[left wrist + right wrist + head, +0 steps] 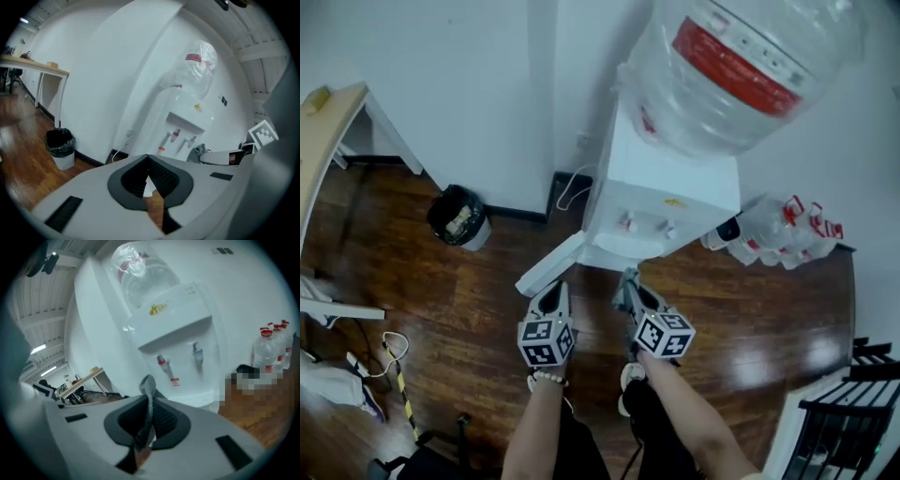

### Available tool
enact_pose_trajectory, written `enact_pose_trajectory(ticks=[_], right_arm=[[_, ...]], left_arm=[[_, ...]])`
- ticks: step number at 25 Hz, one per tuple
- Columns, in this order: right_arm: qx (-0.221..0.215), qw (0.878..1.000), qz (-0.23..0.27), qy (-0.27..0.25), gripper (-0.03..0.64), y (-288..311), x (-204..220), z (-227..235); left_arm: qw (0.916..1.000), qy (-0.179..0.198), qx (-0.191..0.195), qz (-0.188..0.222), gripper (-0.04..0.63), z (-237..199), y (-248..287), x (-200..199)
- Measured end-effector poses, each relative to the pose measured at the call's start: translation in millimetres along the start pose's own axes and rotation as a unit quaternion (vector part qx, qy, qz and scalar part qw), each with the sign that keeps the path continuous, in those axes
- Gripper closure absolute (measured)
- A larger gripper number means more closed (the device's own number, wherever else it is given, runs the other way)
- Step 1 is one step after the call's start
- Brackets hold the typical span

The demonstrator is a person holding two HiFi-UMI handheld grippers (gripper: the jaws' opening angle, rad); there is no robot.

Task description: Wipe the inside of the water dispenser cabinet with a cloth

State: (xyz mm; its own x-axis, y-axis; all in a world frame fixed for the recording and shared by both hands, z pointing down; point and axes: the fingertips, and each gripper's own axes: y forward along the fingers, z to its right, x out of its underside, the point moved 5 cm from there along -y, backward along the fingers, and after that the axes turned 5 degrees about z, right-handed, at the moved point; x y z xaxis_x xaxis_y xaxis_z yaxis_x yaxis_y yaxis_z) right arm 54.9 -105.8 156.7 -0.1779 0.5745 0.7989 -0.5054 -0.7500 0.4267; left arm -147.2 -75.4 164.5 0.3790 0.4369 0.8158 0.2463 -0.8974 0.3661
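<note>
- While both tools hover over the dark wooden floor (469,309), the tall white water dispenser (661,187) stands just beyond them, against the far white wall.
- Right gripper (627,281): jaws pinch a thin grey cloth (148,387). A folded strip of it sticks up past the tips, and the rest is clamped between the ribbed pads.
- Left gripper (553,289): jaws pressed together at the tips with nothing between them.
- White cabinet door (546,267): swung open at the dispenser base, angled out to the near left. The left gripper sits just near of its edge.
- Cabinet interior: not visible in any view. The cloth is close to the base but apart from it.
- Large clear water bottle with a red label (741,66): inverted on top of the dispenser.
- Round bin with a black liner (457,216): left of the dispenser, by the wall.
- Cluster of clear red-capped spare bottles (787,230): on the floor to the right of the dispenser.
</note>
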Motion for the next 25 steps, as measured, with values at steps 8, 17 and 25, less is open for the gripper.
enact_pose_trajectory(ticks=[8,17,25], right_arm=[[-0.067,0.997,0.024,0.003,0.589,-157.8,-133.5,-69.4],[-0.163,0.983,0.043,-0.066,0.589,-387.2,-195.9,-33.6],[-0.188,0.979,0.024,-0.075,0.589,-527.3,-174.6,0.4]], left_arm=[[0.9997,0.010,0.022,-0.008,0.600,161.3,-125.7,-99.3],[0.9985,0.035,0.025,0.034,0.600,347.4,-235.4,-73.6],[0.9969,0.047,0.038,0.049,0.600,469.7,-317.5,-51.3]])
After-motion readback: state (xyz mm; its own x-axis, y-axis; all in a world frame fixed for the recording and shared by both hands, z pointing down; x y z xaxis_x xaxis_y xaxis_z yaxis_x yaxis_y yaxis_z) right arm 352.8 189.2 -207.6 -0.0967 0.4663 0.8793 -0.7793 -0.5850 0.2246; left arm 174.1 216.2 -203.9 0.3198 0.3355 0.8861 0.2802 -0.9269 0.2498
